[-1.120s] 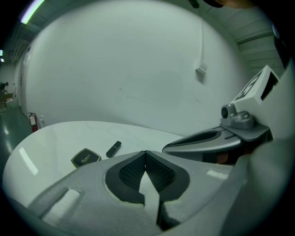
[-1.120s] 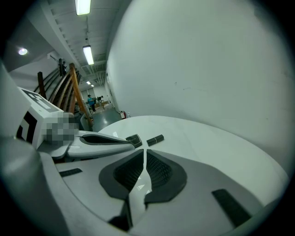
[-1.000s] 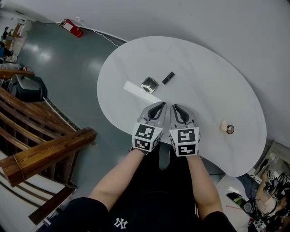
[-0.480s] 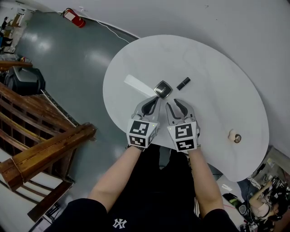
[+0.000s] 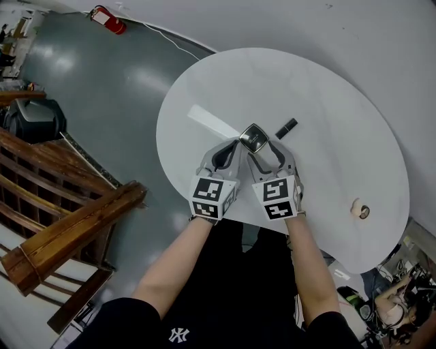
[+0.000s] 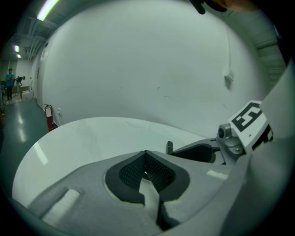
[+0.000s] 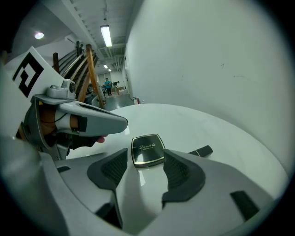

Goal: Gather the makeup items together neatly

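A square black compact (image 5: 254, 137) with a gold rim lies on the white round table (image 5: 327, 102). A black lipstick tube (image 5: 286, 127) lies just to its right. My right gripper (image 5: 264, 151) is open and its jaws have just been opening. In the right gripper view the compact (image 7: 148, 149) sits just beyond the fingertips (image 7: 171, 156), untouched, with the lipstick tube (image 7: 201, 151) further right. My left gripper (image 5: 231, 146) is close beside the right one, left of the compact. Its pads (image 6: 156, 171) meet with nothing between them. A small beige item (image 5: 359, 210) with a dark ring lies far right.
The table's near edge (image 5: 178, 178) runs under both grippers, with grey floor to the left. Wooden railings (image 5: 61, 232) stand at lower left and a red fire extinguisher (image 5: 109, 20) sits by the far wall. Cables and clutter (image 5: 395, 300) lie on the floor at lower right.
Both grippers have moved forward over the table up to the compact. The right gripper's jaws have opened from shut. The left gripper's jaws stay closed.
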`<state>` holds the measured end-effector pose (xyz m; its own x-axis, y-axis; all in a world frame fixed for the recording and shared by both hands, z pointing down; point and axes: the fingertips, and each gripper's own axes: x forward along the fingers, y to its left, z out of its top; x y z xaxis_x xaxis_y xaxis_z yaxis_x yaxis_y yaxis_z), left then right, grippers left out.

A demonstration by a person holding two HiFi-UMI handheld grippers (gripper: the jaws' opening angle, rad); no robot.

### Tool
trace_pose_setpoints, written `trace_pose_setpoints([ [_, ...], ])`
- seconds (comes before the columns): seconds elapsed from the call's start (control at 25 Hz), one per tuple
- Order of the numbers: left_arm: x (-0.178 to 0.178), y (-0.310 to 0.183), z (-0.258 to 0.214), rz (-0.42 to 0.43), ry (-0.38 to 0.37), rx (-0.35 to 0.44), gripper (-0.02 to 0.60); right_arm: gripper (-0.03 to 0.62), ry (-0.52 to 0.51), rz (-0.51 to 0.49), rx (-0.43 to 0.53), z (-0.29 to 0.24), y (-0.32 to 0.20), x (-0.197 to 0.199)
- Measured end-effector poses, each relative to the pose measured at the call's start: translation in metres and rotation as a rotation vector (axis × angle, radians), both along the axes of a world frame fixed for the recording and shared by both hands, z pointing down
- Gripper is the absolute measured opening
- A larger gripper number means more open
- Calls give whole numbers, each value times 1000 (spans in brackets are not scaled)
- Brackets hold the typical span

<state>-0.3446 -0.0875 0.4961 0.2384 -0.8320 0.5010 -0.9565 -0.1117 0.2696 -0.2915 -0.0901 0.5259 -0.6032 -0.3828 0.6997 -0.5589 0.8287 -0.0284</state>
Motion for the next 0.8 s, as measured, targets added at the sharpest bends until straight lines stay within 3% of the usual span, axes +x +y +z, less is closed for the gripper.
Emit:
trace_pose_setpoints([
  [0.56, -5, -12, 9, 17, 11, 0, 9, 299, 58, -46, 4, 15, -17, -9],
  [0.8, -6, -16, 10, 15, 17, -2, 9, 316, 90, -139, -10, 18, -17, -10],
])
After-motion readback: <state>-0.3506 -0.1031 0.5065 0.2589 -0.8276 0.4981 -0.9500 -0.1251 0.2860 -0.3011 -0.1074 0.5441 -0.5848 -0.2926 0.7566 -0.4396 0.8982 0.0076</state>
